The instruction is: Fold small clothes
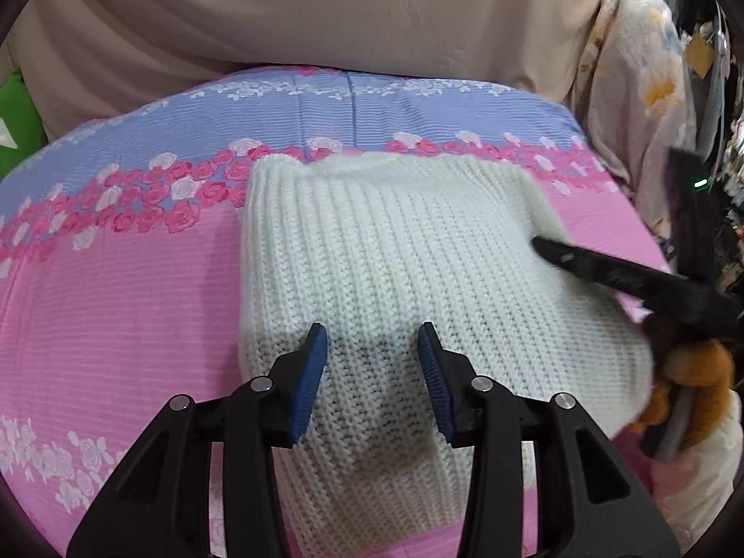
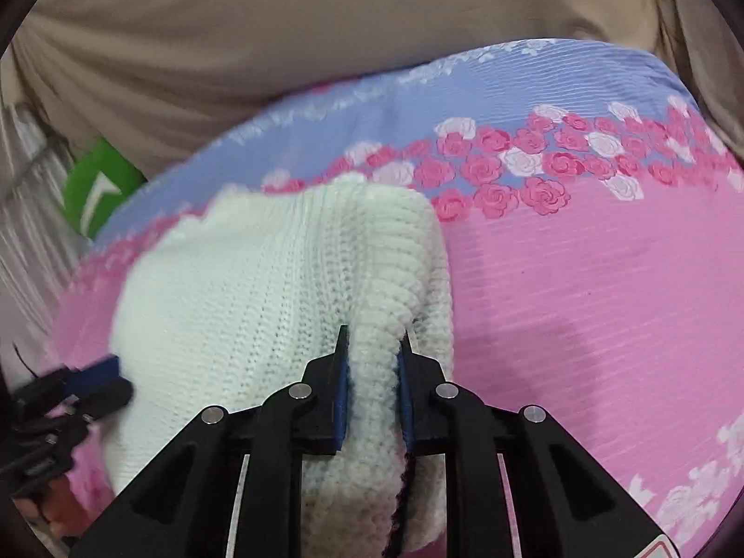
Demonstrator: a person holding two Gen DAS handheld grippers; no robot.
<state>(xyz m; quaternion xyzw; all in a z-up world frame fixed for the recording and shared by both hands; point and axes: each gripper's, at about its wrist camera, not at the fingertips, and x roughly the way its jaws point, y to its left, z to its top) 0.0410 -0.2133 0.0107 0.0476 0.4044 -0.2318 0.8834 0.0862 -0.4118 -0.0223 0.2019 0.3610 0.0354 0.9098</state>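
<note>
— Where was the sweater [image 1: 395,269]?

— On the bedsheet [image 1: 116,325], just below its band of roses [image 1: 176,186]. The left gripper [image 1: 372,339] hung over the sweater's near edge, jaws apart, nothing between them.

— And the right gripper [image 2: 374,358]?

— Narrow, pinched on a raised fold at the sweater's right edge. Its tip looked blurred from the left side.

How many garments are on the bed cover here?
1: a white knit garment lying mid-cover, its right edge pinched in the right tool. Others may be outside the views.
</note>
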